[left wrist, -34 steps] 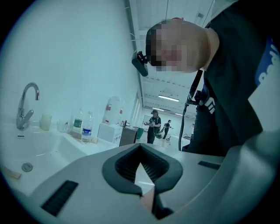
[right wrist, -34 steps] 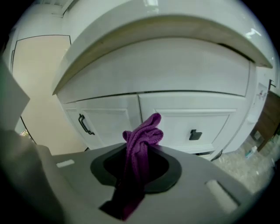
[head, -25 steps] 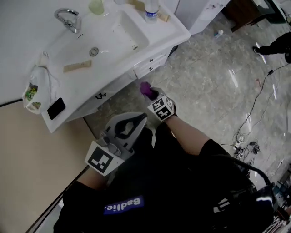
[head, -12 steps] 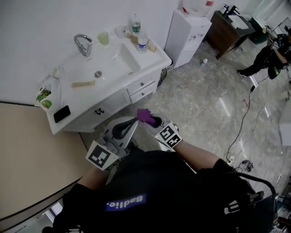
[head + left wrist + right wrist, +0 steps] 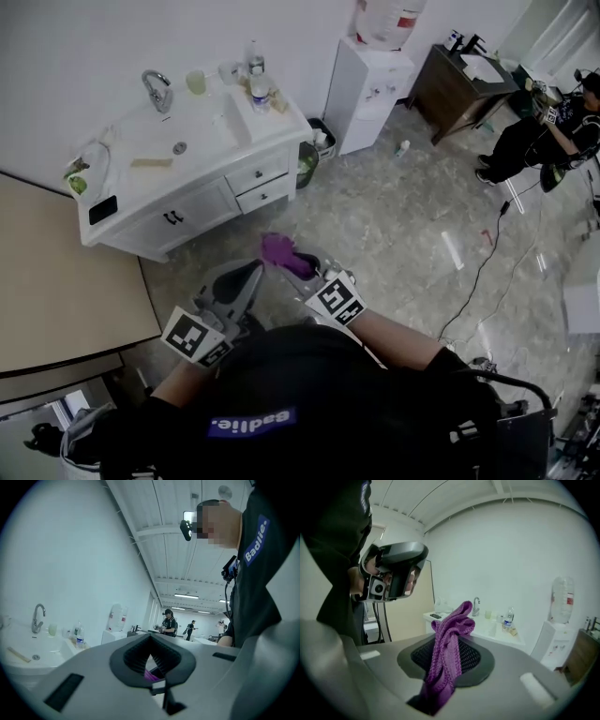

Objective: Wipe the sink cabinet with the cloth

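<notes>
The cloth (image 5: 278,251) sits between the jaws of the right gripper (image 5: 298,265), poking out past their tips. The left gripper (image 5: 251,274) lies just to its left. Ahead of both and off to the left stands the sink cabinet (image 5: 187,202), well apart from them. On its top are the faucet (image 5: 156,89) at the back, a cup (image 5: 195,82) right of it, a bottle (image 5: 260,94) at the right end and a phone (image 5: 103,210) at the left front corner. Ahead and right of the right gripper stands a water dispenser (image 5: 367,89) — a desk (image 5: 464,80) further right.

Purple cloth (image 5: 278,250); white sink cabinet (image 5: 192,208); grey marbled floor (image 5: 394,216).
</notes>
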Action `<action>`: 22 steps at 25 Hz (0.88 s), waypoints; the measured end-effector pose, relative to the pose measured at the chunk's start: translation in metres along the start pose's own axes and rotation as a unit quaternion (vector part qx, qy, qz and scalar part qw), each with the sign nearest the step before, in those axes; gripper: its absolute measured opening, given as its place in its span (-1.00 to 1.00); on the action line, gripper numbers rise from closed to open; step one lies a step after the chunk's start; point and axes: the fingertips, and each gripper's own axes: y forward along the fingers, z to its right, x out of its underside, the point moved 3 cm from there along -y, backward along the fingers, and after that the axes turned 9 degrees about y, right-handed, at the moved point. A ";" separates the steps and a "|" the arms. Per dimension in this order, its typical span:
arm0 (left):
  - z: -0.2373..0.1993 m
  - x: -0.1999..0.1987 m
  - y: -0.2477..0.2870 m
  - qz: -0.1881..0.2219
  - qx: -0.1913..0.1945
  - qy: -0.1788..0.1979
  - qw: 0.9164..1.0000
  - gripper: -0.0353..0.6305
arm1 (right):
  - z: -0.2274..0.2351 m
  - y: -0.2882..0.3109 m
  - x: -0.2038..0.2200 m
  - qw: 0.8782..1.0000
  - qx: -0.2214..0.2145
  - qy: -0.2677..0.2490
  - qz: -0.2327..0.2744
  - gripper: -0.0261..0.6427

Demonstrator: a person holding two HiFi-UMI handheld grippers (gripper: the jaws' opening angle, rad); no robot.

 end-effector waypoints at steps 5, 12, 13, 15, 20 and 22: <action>0.033 -0.011 -0.006 0.006 0.008 0.015 1.000 -0.93 | -0.015 -0.047 -0.022 0.999 0.008 0.021 0.041 -0.67; 0.046 -0.007 -0.034 0.002 0.037 0.018 0.999 -0.93 | -0.051 -0.071 -0.051 0.993 0.029 0.071 0.090 -0.67; 0.049 -0.006 -0.042 -0.001 0.046 0.022 0.999 -0.93 | -0.058 -0.072 -0.053 0.992 0.029 0.077 0.094 -0.67; 0.053 -0.006 -0.058 -0.011 0.064 0.029 0.997 -0.93 | -0.073 -0.072 -0.059 0.991 0.032 0.088 0.101 -0.67; 0.044 -0.007 -0.086 -0.020 0.083 0.043 0.995 -0.93 | -0.102 -0.057 -0.076 0.989 0.038 0.083 0.118 -0.67; 0.040 -0.006 -0.090 -0.017 0.086 0.044 0.995 -0.93 | -0.108 -0.050 -0.076 0.989 0.038 0.081 0.119 -0.67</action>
